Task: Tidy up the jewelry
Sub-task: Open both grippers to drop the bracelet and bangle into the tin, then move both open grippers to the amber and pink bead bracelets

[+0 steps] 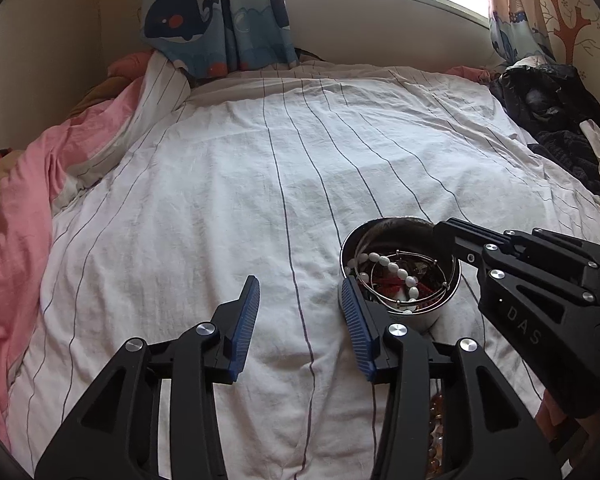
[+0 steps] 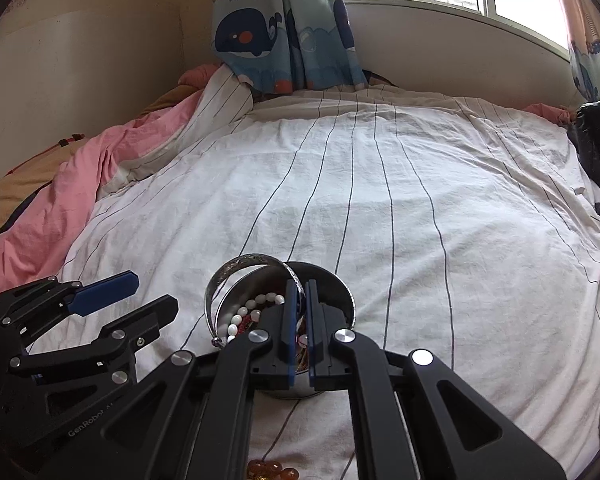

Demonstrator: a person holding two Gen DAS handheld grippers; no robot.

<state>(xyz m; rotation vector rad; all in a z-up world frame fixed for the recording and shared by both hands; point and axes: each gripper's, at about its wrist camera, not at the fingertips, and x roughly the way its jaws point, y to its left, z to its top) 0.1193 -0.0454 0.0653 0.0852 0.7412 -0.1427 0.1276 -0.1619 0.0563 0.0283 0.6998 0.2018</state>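
Right gripper (image 2: 300, 312) jaws clamped on silver bangle (image 2: 236, 276), tipped over rim of metal bowl (image 1: 444, 312) just ahead. Left gripper (image 1: 300, 320) jaws open, empty, bowl beside its right finger. Lower bangle gently onto pearl beads (image 1: 396, 270); release only when settled.

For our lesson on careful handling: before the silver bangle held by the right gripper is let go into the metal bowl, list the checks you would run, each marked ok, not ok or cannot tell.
1. Right gripper shut on the silver bangle: ok, the pads pinch its band.
2. Bangle over the metal bowl: ok, it leans across the rim, partly outside.
3. Left gripper free of jewelry: ok, open with only bedsheet between its fingers.
4. Left gripper clear of the bowl: not ok, one fingertip sits right beside the rim.
5. Room in the bowl: cannot tell; white beads and a wire ring already fill much of it.
6. Amber beads on the sheet: not ok, still outside.
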